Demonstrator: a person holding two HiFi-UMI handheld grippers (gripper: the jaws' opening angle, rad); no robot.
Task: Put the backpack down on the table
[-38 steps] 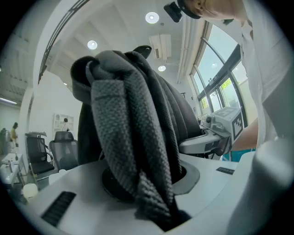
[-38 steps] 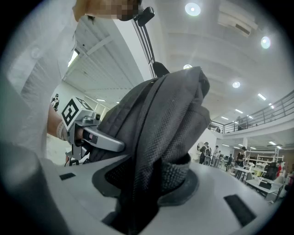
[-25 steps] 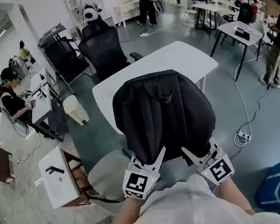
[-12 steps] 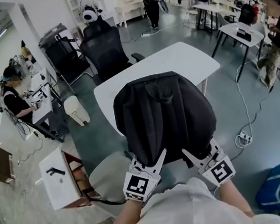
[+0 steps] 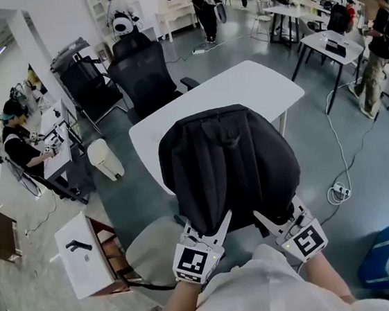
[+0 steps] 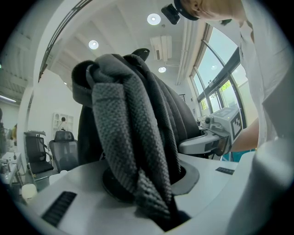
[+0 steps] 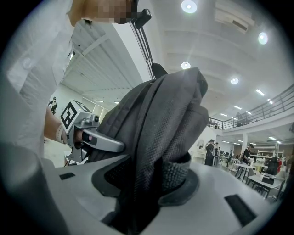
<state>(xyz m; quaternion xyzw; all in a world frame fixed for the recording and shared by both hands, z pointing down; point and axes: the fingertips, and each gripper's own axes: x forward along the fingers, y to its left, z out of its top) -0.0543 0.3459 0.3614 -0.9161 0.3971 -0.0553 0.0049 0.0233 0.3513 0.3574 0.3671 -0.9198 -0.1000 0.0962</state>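
Black fabric backpack hangs in front of me, carried by both tools and covering the near edge of the white rounded table in the head view. Whether its bottom already touches the tabletop I cannot tell, because the bag hides that line. My guess is that it is in the air, since all of its weight seems to run back to my two grips.

My left gripper is clamped tight on a grey woven mesh strap, which is bunched and pinched between the jaws. My right gripper is closed on a thicker fold of the same mesh padding, so its jaws stand wider, but the cloth fills them. I hold one grip at each side of the bag's near end so that it hangs level and does not swing or twist as I carry it. Both tools point nearly level, which keeps the straps from sliding out.

Next, I judge, the bag must go forward over the bare tabletop and down until the table carries it. The risk is setting it too near the edge, where it could tip off toward me.
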